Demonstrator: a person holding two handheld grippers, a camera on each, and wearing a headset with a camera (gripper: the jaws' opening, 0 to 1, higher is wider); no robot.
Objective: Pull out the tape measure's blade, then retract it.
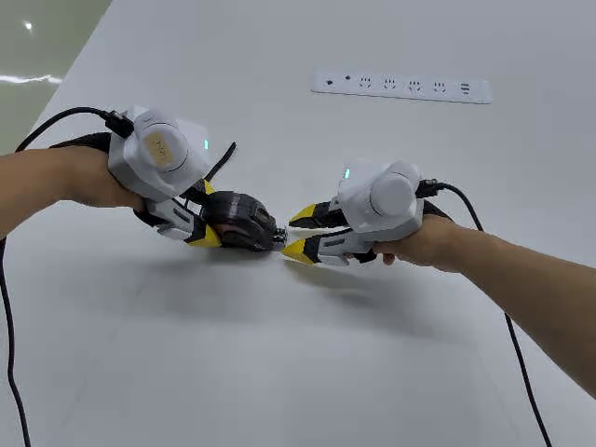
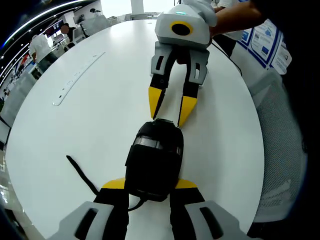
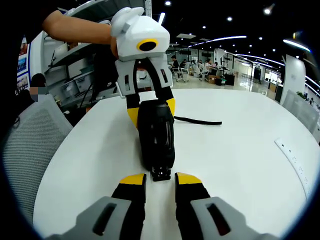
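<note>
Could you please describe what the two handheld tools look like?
The left tool and right tool match: white rounded housings, grey-and-black jaws tipped yellow, a small green light on each. A black cable trails from each. The forearms are unsleeved.

Plain white surface (image 1: 279, 372), smooth and a bit glossy, left edge visible up in the far-left corner. A long white power strip (image 1: 401, 86) lies flat along the far edge. A thin black strap (image 3: 197, 121) lies flat mid-surface. Two black cables trail toward the near edge, one left (image 1: 9, 354), one right (image 1: 521, 372).
</note>
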